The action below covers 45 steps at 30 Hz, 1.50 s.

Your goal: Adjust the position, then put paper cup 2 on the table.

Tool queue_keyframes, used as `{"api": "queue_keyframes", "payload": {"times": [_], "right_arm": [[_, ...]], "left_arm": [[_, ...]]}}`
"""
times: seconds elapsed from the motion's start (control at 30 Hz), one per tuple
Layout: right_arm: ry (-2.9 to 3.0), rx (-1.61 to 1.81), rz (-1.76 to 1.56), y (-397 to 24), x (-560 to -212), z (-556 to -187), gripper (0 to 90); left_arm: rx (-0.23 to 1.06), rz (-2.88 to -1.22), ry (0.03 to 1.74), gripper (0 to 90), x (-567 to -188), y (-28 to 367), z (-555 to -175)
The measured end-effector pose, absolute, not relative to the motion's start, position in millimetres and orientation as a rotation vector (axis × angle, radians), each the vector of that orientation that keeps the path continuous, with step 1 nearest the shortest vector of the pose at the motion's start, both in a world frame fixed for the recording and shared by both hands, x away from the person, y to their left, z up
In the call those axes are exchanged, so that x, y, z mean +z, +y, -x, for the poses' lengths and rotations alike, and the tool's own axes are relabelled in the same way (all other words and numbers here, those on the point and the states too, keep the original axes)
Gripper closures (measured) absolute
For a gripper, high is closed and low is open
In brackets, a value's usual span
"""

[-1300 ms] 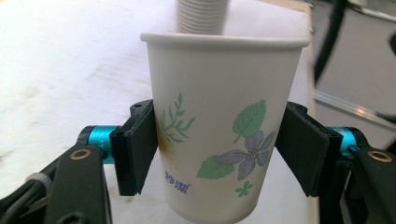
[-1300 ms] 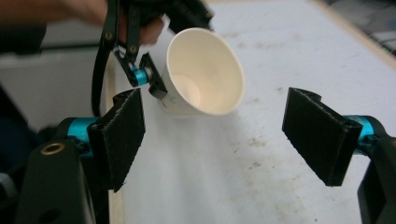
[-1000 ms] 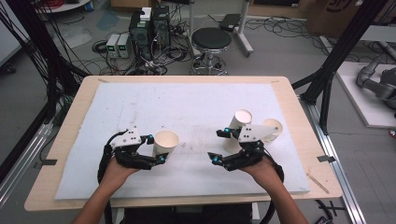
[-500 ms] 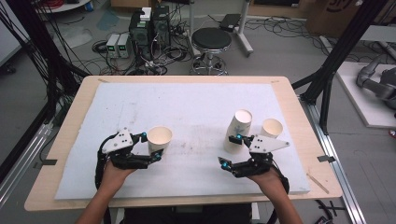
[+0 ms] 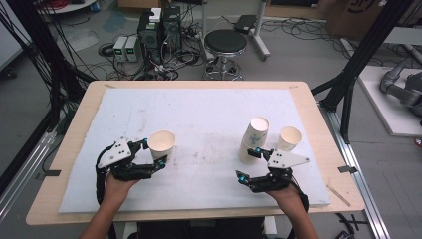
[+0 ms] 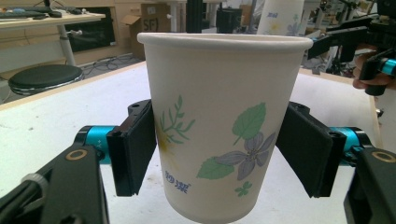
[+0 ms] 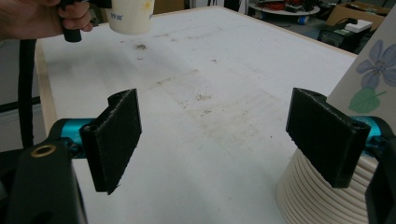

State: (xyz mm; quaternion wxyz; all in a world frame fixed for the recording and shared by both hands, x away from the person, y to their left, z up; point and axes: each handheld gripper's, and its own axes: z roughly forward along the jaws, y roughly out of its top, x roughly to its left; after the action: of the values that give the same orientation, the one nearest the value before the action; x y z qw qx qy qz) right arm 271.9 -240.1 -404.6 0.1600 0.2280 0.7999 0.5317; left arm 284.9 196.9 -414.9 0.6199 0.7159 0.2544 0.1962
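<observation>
That flowered paper cup [image 6: 224, 126] sits upright between the pads of your left gripper [image 5: 155, 152], over the near-left part of the white mat [image 5: 199, 114]. From the left gripper view, the left pad is against the cup wall and the right pad sits right at it; I can't quite make out whether a sliver of a gap shows there, and the jaws have just been easing apart with the cup between them. The cup's base looks lifted clear of the mat, though the bottom edge is cut off, so take that with caution. Its rim is round and undented.

Across on the right, your right gripper [image 5: 249, 164] has its jaws spread wide with nothing between the pads, only bare, stained mat; they have just been opening. It points at the foot of the stack of cups [image 5: 254, 139], which stands upright just beside its far pad; the ribbed rims of that stack show at the lower right in the right gripper view [image 7: 322, 196]. A single cup [image 5: 289, 138] stands just to the right of the stack, close but apart from it.

The mat covers most of the desk [image 5: 308, 99]. Beyond the far edge, a black stool [image 5: 225, 42] stands on the floor near computer boxes [image 5: 159, 30] and tangled cables.
</observation>
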Motion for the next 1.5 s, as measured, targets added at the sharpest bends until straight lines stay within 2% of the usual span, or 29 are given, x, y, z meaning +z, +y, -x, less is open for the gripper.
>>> {"api": "queue_keyframes", "payload": {"times": [0.63,0.87,1.13,1.5], "right_arm": [[2.278,1.513,-0.656,-242,-406,-269,18.6],[2.287,1.505,-0.652,-239,-408,-270,18.6],[2.292,1.501,-0.660,-237,-408,-269,18.6],[2.304,1.488,-0.651,-235,-409,-267,18.6]], "left_arm": [[0.491,-1.616,0.612,29.9,-414,205,-288],[0.529,-1.591,0.677,29.9,-419,216,-301],[0.569,-1.660,0.747,30.0,-430,215,-316],[0.546,-1.738,0.870,30.1,-445,214,-333]]}}
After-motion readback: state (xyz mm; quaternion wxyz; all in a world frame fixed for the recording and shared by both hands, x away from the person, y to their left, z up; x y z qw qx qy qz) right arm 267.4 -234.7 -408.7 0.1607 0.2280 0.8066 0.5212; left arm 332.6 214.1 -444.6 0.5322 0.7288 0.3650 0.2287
